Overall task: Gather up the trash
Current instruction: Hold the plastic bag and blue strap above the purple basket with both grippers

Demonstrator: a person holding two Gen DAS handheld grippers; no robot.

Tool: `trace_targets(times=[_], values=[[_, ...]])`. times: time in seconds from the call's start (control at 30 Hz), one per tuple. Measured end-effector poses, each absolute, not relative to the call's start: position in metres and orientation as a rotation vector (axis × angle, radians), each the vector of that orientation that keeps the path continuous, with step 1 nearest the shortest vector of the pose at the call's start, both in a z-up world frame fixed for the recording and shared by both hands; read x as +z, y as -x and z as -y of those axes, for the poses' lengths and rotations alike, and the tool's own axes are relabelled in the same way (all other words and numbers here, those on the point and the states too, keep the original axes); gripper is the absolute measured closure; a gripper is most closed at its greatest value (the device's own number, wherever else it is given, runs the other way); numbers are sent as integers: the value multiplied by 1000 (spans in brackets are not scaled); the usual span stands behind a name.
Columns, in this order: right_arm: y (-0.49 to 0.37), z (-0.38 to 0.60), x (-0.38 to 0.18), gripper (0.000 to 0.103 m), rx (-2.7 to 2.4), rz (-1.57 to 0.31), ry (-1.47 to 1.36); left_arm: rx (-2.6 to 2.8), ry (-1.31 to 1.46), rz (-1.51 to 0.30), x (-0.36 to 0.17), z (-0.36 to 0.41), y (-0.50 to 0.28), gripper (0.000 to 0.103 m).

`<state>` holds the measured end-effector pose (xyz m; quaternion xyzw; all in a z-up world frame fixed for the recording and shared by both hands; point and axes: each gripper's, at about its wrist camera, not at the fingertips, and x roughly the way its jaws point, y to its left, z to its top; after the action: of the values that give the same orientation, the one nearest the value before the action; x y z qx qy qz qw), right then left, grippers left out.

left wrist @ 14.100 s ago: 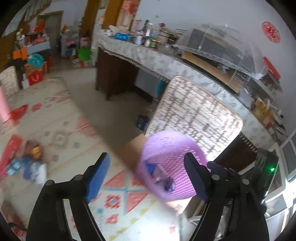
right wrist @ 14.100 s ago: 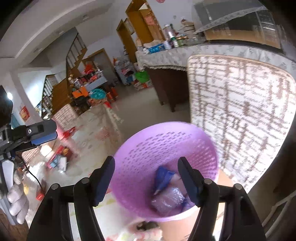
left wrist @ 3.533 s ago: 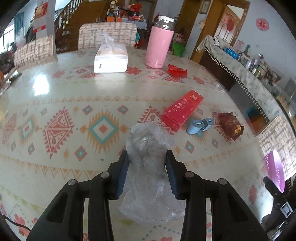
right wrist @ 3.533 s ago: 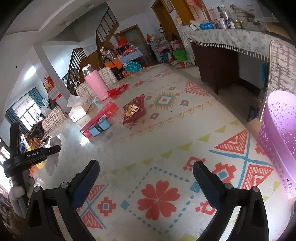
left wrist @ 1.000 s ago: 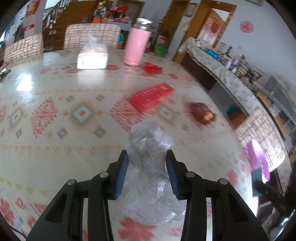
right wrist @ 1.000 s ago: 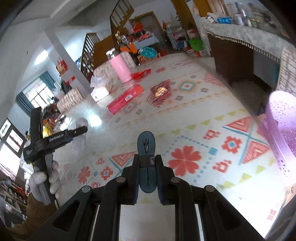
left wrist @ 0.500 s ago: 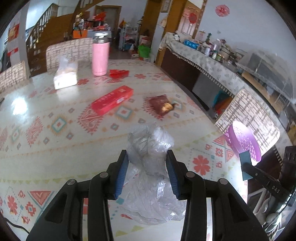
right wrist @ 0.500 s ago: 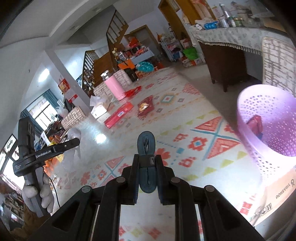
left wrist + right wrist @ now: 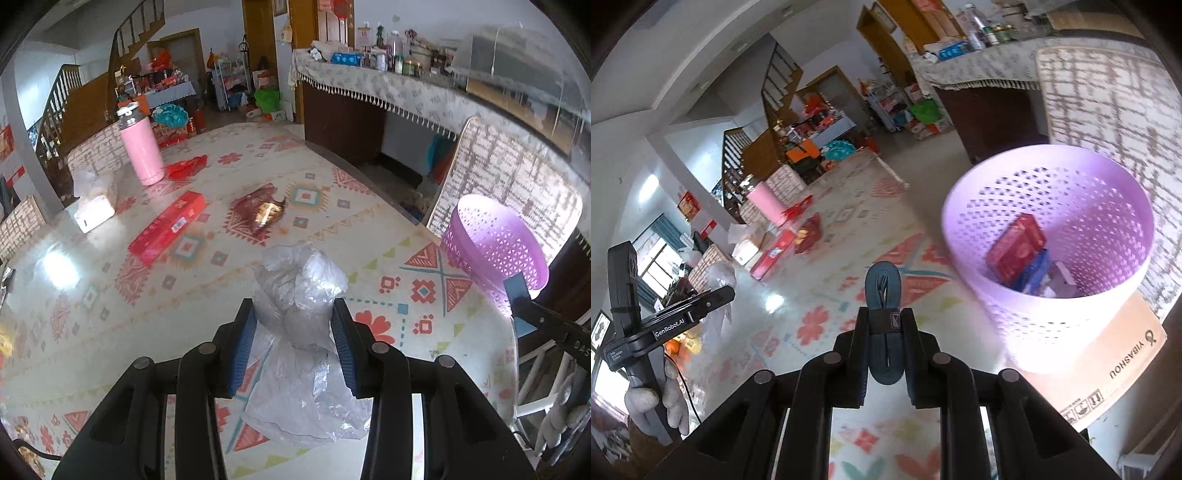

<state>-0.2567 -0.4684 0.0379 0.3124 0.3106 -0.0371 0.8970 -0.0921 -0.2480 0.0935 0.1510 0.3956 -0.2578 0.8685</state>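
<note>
The crumpled clear plastic bag is clamped between the left gripper's blue pads above the table, and the right gripper pinches a folded grey-blue strap. Both grippers tilt downward. One purple basket sits at two o'clock in each view, on a cardboard box, holding one red packet.

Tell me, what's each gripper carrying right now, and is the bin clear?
Left gripper shut on crumpled clear plastic bag. Right gripper shut on folded blue strap. Purple basket ahead, open-topped, trash already inside; nothing in the way.
</note>
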Motion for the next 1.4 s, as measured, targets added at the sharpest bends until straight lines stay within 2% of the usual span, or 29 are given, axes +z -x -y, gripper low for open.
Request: trace_targets(times=[0.77, 1.4], values=[[282, 516, 36, 85, -159, -620, -663, -567, -426, -829, 80, 326, 110, 63], [282, 521, 41, 85, -172, -618, -651, -600, -430, -849, 72, 336, 109, 63]])
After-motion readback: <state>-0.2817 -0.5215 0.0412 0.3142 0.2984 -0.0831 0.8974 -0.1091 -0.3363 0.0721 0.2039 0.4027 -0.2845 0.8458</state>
